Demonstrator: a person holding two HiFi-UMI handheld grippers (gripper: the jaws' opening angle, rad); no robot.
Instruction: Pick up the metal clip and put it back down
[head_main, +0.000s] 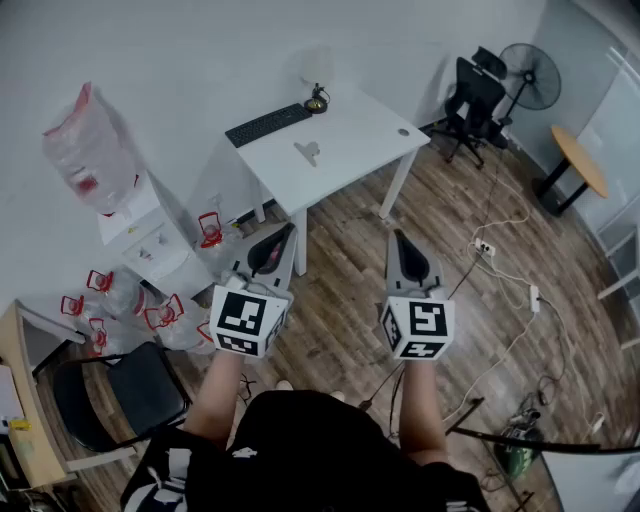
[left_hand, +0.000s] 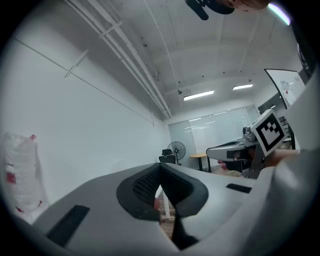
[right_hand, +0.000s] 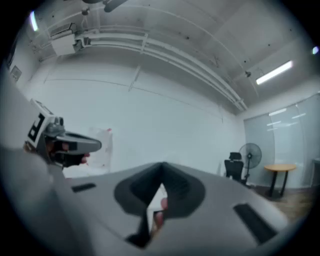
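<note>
A small grey metal clip (head_main: 308, 151) lies near the middle of the white table (head_main: 365, 150), well ahead of both grippers. My left gripper (head_main: 284, 236) is held level in the air over the floor in front of the table. Its jaws meet at the tips with nothing between them (left_hand: 161, 170). My right gripper (head_main: 398, 240) hangs level beside it, also shut and empty (right_hand: 161, 171). Each gripper view shows the other gripper off to the side, and the clip appears in neither.
A black keyboard (head_main: 268, 123) and a small dark object (head_main: 317, 100) sit at the table's back. A water dispenser (head_main: 140, 235) and bottles stand to the left, with a black chair (head_main: 125, 395) at near left. An office chair (head_main: 472, 95), fan (head_main: 530, 77) and floor cables (head_main: 510, 280) are on the right.
</note>
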